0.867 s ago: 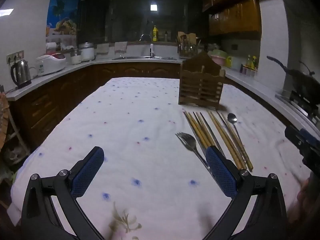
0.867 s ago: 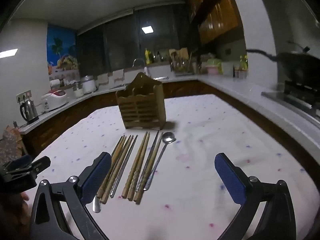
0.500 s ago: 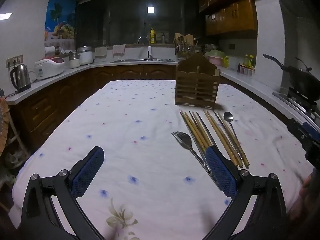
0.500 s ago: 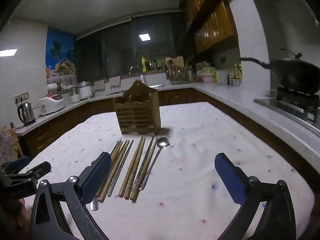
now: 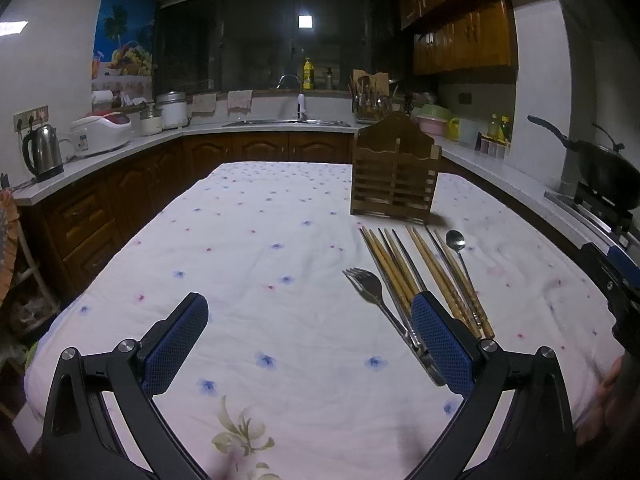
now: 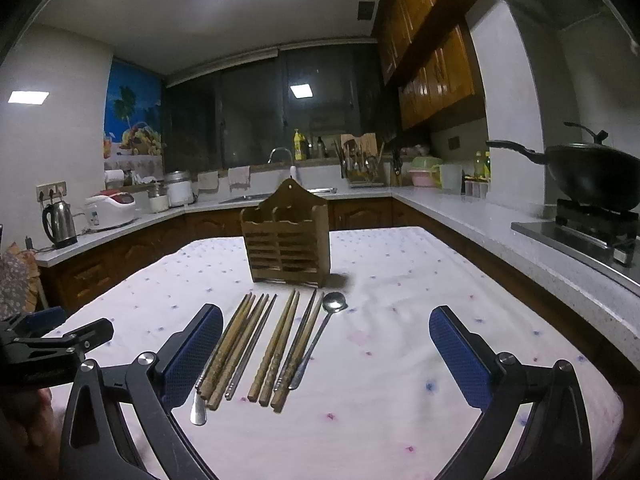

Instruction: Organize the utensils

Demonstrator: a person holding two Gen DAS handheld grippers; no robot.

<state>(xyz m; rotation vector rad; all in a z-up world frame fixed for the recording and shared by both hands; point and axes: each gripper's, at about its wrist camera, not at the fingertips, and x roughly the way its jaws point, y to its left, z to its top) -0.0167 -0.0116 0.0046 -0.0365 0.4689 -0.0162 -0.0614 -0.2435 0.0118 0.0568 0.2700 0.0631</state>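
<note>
We see a table with a white cloth [image 5: 248, 264] dotted with little blue and pink flowers. A brown wooden holder [image 6: 286, 246] with slats stands upright in the middle of the right wrist frame, and it looks to have nothing in it. Just in front of it the wooden chopsticks [image 6: 256, 344] lie flat in a row, with thin metal sticks mixed in. A shiny spoon [image 6: 320, 330] lies at the right end of the row, and a shiny fork [image 5: 372, 300] lies at the left end. A kettle [image 5: 42, 154] sits on the counter at the left edge, and a black wok [image 6: 592, 170] sits at the right edge.

Our left gripper [image 5: 310, 340] tips down a little over the cloth, wide open, holding nothing. Its right blue pad hides part of the fork's handle. Our right gripper [image 6: 326, 350] is wide open too, with nothing in it. Its left pad sits just beside the chopsticks. The pads look bumpy and rubbery.
</note>
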